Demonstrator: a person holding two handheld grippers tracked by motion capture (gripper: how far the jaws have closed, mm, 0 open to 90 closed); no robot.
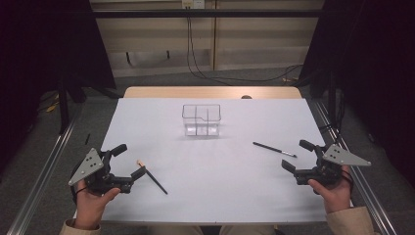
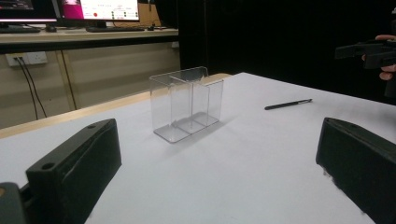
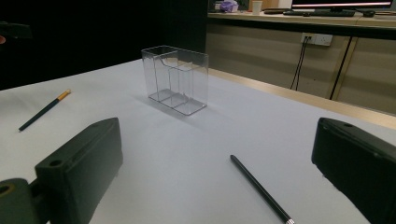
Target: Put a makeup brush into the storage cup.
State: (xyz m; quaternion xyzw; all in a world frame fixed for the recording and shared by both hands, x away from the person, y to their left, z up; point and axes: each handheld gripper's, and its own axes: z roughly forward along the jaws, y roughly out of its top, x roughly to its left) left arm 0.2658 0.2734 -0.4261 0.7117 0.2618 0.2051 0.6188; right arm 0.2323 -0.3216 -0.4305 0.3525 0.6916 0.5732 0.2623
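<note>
A white table [image 1: 205, 196] with a wooden far edge sits on grey floor [image 1: 34, 147]. Black cables [image 1: 220, 73] trail along a beige wall [image 1: 254, 44]. Monitors [image 2: 109, 9] stand on a desk [image 2: 88, 35].

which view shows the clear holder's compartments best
The left gripper view: the clear holder stands close, its dividers plain. The right gripper view shows it nearly as well; the high view shows it small, from above.

The black pen [image 3: 259, 188] is running off the right gripper view's edge at five o'clock, its tip getting cut off.
</note>
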